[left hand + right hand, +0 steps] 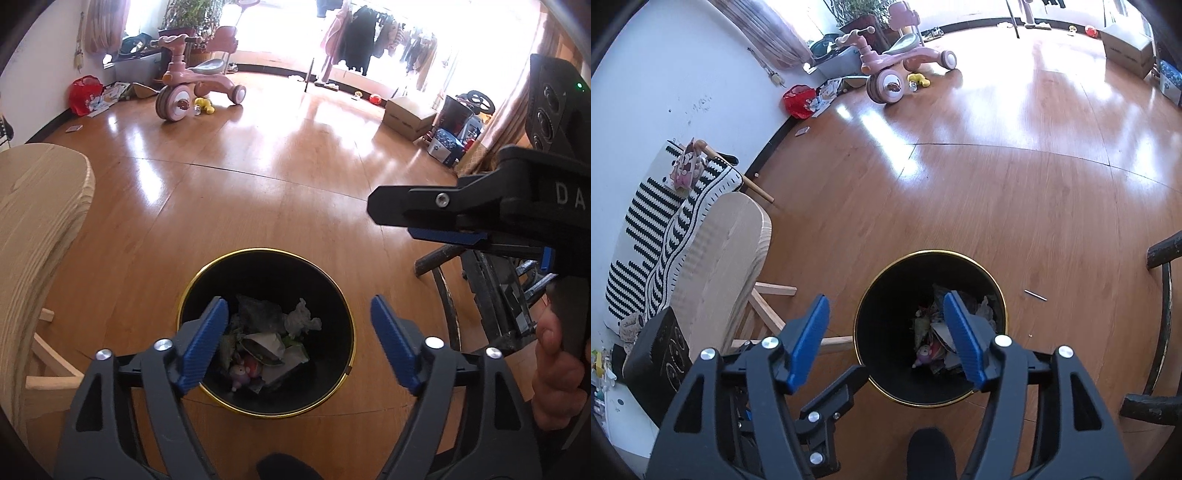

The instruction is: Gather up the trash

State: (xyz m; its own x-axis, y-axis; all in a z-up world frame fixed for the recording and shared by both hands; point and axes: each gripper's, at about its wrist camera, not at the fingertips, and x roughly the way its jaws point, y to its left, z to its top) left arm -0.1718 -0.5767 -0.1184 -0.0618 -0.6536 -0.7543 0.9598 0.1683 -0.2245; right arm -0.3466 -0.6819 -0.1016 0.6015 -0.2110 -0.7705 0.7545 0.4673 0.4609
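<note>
A black trash bin with a gold rim [334,291] stands on the wooden floor; it also shows in the right wrist view [882,321]. Inside lies crumpled paper and wrappers [273,336], also seen in the right wrist view [942,332]. My left gripper [297,341] is open and empty, hovering above the bin's mouth. My right gripper [884,336] is open and empty above the bin's left rim. The right gripper's body [480,218] shows side-on at the right of the left wrist view, held by a hand.
A light wooden chair [727,258] stands left of the bin, with a striped cloth [657,229] behind it. A dark metal frame [1163,325] is at the right. A small stick [1035,295] lies on the floor. A pink tricycle [188,81] and boxes [406,114] stand far back.
</note>
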